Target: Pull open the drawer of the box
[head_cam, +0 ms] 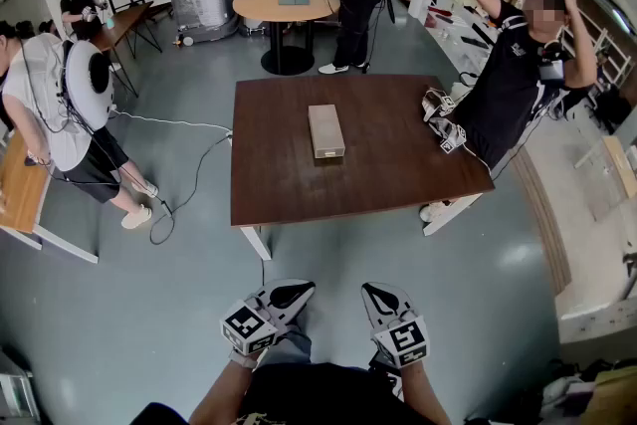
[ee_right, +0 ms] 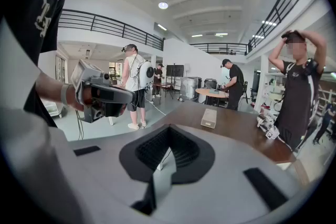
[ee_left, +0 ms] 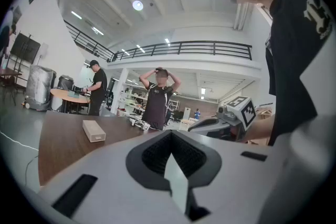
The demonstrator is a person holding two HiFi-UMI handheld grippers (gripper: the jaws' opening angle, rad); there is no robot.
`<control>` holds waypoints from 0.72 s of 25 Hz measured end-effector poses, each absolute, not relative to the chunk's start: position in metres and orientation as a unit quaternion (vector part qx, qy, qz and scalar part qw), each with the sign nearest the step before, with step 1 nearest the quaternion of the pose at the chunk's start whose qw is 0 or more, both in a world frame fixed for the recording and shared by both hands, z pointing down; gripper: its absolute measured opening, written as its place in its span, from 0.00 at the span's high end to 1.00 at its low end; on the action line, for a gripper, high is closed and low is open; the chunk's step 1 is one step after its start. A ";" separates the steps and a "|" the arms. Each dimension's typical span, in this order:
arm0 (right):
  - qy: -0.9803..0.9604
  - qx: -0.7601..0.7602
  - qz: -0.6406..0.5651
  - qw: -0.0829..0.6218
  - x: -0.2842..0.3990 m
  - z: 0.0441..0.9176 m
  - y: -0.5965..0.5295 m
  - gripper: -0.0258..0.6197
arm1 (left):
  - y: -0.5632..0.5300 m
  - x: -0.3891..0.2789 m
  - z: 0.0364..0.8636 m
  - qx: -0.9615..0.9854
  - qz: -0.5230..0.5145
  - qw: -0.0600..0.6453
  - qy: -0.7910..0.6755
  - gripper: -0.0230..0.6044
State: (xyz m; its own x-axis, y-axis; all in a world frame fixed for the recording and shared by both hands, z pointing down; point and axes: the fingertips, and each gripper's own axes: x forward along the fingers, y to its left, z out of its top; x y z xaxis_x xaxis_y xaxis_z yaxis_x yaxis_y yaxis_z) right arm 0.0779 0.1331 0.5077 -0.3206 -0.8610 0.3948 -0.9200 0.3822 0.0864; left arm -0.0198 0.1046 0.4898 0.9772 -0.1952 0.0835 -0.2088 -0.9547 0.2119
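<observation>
Both left tool (head_cam: 291, 293) and right tool (head_cam: 382, 298) are pressed together, short of the table (head_cam: 299, 199); box (head_cam: 326, 129) ahead lies lengthwise, drawer end (head_cam: 327, 154) toward me, open tabletop all round.

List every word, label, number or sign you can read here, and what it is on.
No text can be read in any view.
Cubes on the left gripper and right gripper: square black-and-white patterns, no letters or digits.
Shirt print: white, cut off by the frame, unreadable.
Box: no print to be seen.
</observation>
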 end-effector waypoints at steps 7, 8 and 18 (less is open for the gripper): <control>-0.818 0.542 0.092 0.170 0.052 0.502 0.058 0.98 | 0.031 -0.056 0.495 0.983 0.026 0.130 -0.127 0.96; -0.819 0.540 0.092 0.173 0.049 0.503 0.050 0.98 | 0.022 -0.060 0.494 0.982 0.024 0.131 -0.130 0.96; -0.825 0.527 0.099 0.179 0.020 0.511 -0.006 0.98 | -0.031 -0.087 0.496 0.982 0.018 0.134 -0.136 0.96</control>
State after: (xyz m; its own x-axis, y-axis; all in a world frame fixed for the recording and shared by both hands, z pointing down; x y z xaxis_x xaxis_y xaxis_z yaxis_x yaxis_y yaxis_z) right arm 0.0196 -0.0064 0.5107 -0.3798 -0.8343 0.3996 -0.9053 0.4241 0.0249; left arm -0.0871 -0.0314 0.4965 0.9626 -0.2614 0.0719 -0.2711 -0.9275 0.2572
